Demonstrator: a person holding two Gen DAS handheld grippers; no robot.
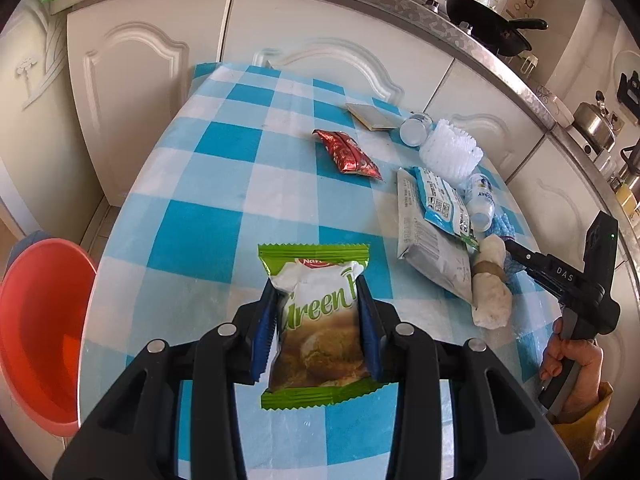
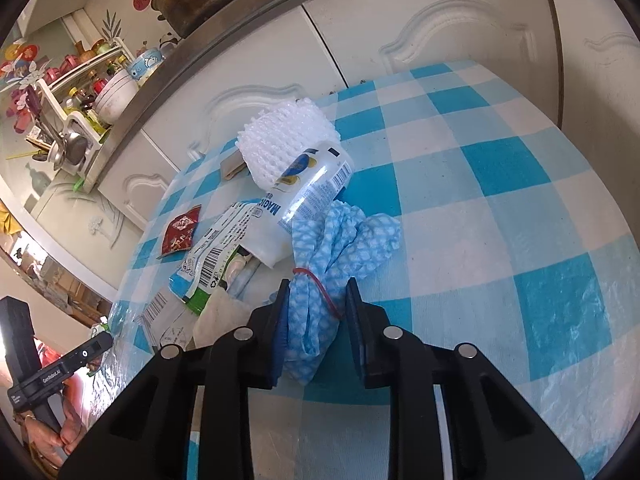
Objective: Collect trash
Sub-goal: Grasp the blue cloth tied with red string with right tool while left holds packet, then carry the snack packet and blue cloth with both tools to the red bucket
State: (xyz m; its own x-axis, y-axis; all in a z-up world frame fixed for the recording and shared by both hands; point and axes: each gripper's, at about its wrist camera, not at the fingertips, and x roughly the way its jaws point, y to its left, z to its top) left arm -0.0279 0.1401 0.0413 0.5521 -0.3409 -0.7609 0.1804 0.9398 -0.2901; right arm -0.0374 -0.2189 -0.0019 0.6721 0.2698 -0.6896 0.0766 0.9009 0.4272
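My left tool (image 1: 318, 300) was clamped on the green snack packet (image 1: 316, 320), its blue pads pressing the crinkled sides near the packet's middle while it hung above the checked counter (image 1: 208, 184), with the orange basin (image 1: 40, 320) low to its left, off the counter's edge. That packet looked light and puffy, slick film that could slide, so a squeeze across the middle seemed right. My right tool (image 2: 316, 312) had its jaws drawn in close around the blue cloth bundle (image 2: 320, 272), taken just below the red rubber band (image 2: 316, 280); the cloth lay on the counter against the clear plastic bottle (image 2: 304, 196). I judged the cloth soft and limp, likely to sag, so the banded neck was the firmest place to hold. The red sachet (image 1: 346, 154), the white foam net (image 1: 450, 148) and the silver pouch (image 1: 428, 248) lay farther back, untouched.
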